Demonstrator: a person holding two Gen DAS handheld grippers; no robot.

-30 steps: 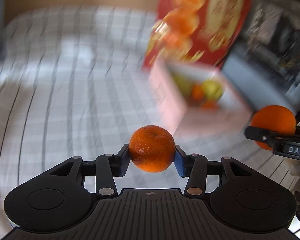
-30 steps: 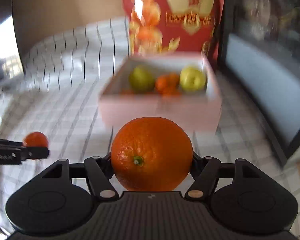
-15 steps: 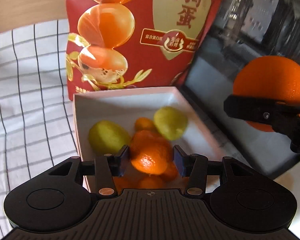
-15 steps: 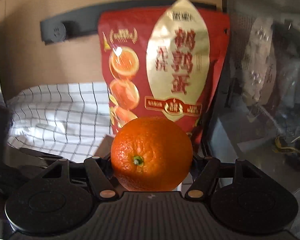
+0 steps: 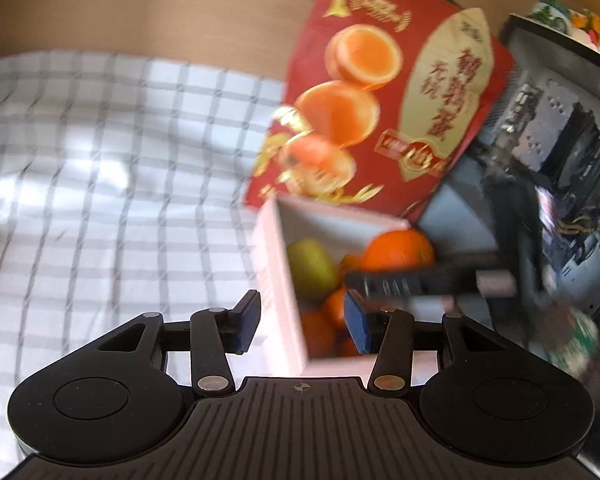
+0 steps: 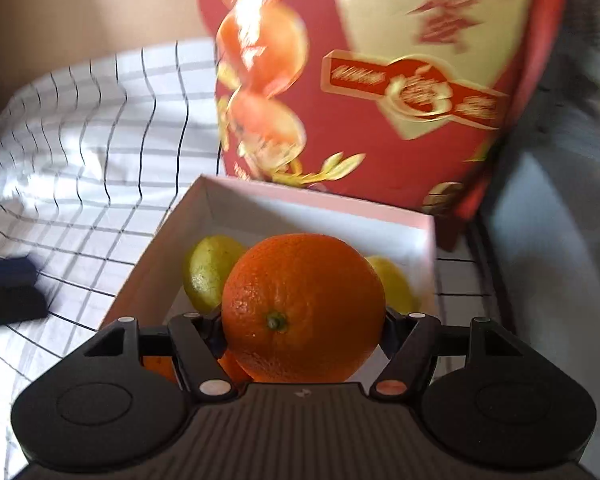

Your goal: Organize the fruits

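Fruit box (image 6: 300,210) with two green pears (image 6: 210,276); left hand-held gripper (image 5: 300,322) spread, right hand-held gripper (image 6: 304,330) pinching one orange (image 6: 302,306).

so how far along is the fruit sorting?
Done: several small oranges and green fruits lie in the white box; left tongs are empty. In hand: right tongs grip a large orange above the box. Left: release it.

Both tools are the same build: chunky matte-black plastic tongs (image 5: 300,316) on the left hand, with a ribbed centre plate, two round side housings, silver rivets on the linkage arms and blue rubber pads (image 5: 247,322). The right black tongs (image 6: 300,320) match, with a tiny logo on the plate.
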